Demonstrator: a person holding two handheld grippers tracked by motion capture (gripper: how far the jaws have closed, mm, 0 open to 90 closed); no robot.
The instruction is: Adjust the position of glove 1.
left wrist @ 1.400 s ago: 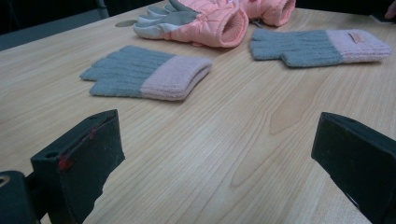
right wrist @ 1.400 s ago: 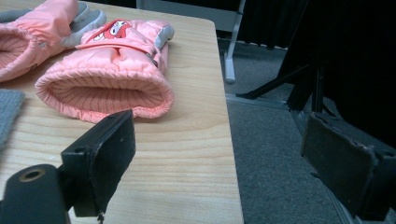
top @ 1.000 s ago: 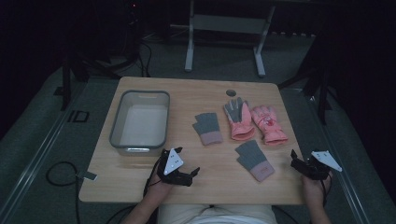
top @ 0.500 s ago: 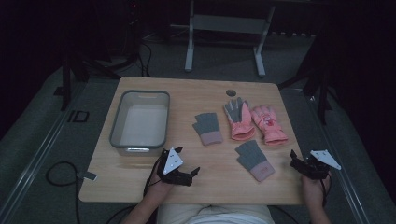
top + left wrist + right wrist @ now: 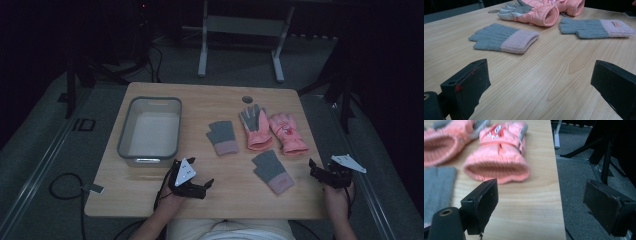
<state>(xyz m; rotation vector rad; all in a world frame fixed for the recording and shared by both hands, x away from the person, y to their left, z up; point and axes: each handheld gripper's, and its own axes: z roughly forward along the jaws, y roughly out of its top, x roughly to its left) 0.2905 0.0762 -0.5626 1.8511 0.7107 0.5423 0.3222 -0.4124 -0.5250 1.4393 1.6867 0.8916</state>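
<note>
Two grey knit gloves with pink cuffs lie flat on the wooden table [image 5: 210, 100]: one [image 5: 222, 137] [image 5: 504, 37] mid-table, one [image 5: 272, 171] [image 5: 596, 27] nearer the front right. Two pink padded gloves sit behind them, one palm-up with grey fingers [image 5: 255, 127] [image 5: 531, 11], one [image 5: 287, 132] [image 5: 499, 155] at its right. My left gripper [image 5: 206, 184] [image 5: 539, 82] rests open near the front edge, jaws wide apart, nothing between them. My right gripper [image 5: 315, 170] [image 5: 541, 197] is open at the table's right edge, just short of the right pink glove's cuff.
An empty grey plastic bin [image 5: 150, 131] stands at the table's left. A round hole [image 5: 247, 99] is in the tabletop at the back. Beyond the right table edge is grey carpet [image 5: 584, 170] with dark stand legs [image 5: 599, 147].
</note>
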